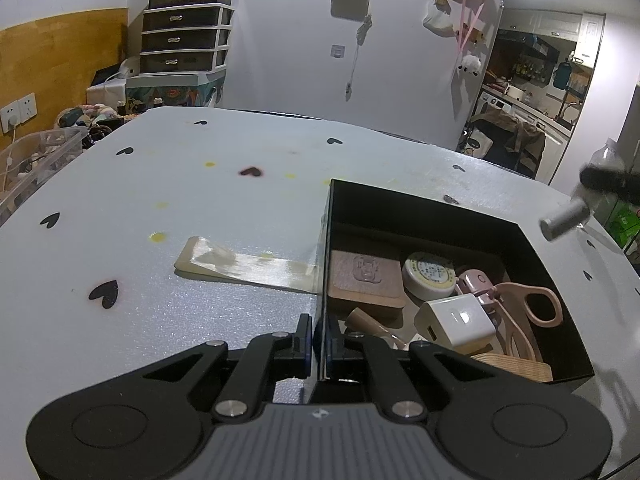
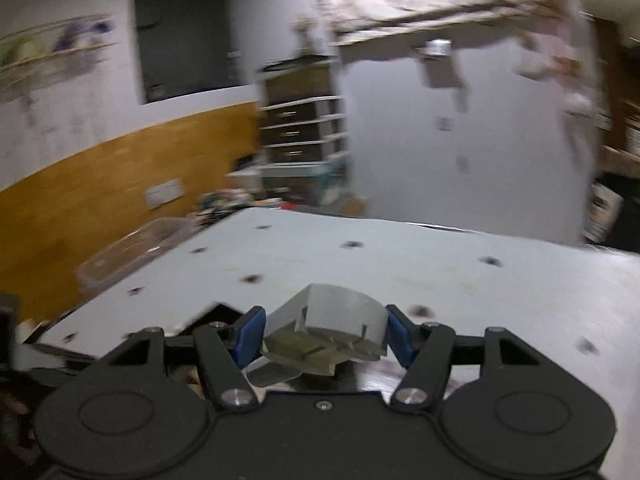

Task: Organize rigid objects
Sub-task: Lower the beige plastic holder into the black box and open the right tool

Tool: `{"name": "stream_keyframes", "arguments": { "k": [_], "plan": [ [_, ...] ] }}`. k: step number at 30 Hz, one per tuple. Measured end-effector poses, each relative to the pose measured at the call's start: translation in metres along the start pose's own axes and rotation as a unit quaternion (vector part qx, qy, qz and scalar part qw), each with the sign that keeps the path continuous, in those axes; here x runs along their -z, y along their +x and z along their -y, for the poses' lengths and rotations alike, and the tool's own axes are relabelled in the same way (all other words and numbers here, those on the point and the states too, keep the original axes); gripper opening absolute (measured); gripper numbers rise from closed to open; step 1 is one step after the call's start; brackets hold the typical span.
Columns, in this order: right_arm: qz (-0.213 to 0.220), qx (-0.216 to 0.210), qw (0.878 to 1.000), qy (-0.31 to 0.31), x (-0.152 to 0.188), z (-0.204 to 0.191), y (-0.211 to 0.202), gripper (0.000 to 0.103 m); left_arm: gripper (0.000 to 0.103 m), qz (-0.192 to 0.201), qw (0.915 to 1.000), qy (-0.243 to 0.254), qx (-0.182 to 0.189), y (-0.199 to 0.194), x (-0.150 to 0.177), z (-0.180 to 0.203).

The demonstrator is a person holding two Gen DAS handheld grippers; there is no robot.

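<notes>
Grey metal piece (image 2: 340,320), wedge-shaped w/ slotted underside, sits betw. the blue pads (image 2: 250,334) of the right claw (image 2: 324,334), both pads against its sides, lifted above the bench (image 2: 480,300). From the left wrist view the same piece shows as a blurred grey cylinder (image 1: 566,218) off the far right corner of the box.

Black box (image 1: 440,208) rests on the right part of the bench, open top. Inside: brown embossed leather pad (image 1: 366,280) at left, round white tin (image 1: 428,276) beside it, white charger cube (image 1: 456,322) nearer cam, pink scissors (image 1: 532,312) at right, small pink item (image 1: 474,284) betw. tin and scissors, wood piece (image 1: 516,366) at near wall.

Left claw (image 1: 319,340) is closed on the box's near-left wall, one finger outside, one inside.

Clear tape strip (image 1: 248,266) runs from box wall across bench, which has black heart marks (image 1: 105,293).
</notes>
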State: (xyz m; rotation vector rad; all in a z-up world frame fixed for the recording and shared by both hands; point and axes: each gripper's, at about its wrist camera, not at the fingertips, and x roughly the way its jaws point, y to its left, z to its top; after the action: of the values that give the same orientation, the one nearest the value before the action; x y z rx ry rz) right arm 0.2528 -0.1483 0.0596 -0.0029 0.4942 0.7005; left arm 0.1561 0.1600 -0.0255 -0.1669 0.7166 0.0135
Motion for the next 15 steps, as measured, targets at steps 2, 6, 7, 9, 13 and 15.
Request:
{"name": "stream_keyframes", "arguments": {
  "k": [2,6,7,9,13,15],
  "plan": [
    [-0.007,-0.021,1.000,-0.019,-0.004,-0.014,0.008,0.065,0.006,0.000,1.0000,0.000,0.000,0.000,0.000,0.000],
    [-0.036,-0.050,0.997,-0.042,-0.007,-0.033,0.032,0.065,0.006,0.000,1.0000,0.002,0.000,0.000,0.000,0.000],
    [-0.042,-0.055,0.997,-0.046,-0.007,-0.037,0.037,0.065,0.006,0.000,1.0000,0.002,0.000,0.001,0.000,0.000],
    [-0.057,-0.065,0.995,-0.057,-0.007,-0.046,0.053,0.065,0.006,0.001,1.0000,0.001,0.001,0.001,0.000,0.000],
    [-0.090,-0.095,0.988,-0.085,-0.001,-0.067,0.082,0.065,0.006,0.001,1.0000,-0.001,0.002,0.001,0.001,0.000],
    [-0.102,-0.108,0.984,-0.100,0.002,-0.076,0.096,0.065,0.006,0.001,1.0000,0.000,0.001,0.001,0.001,0.000]
  ]
}}
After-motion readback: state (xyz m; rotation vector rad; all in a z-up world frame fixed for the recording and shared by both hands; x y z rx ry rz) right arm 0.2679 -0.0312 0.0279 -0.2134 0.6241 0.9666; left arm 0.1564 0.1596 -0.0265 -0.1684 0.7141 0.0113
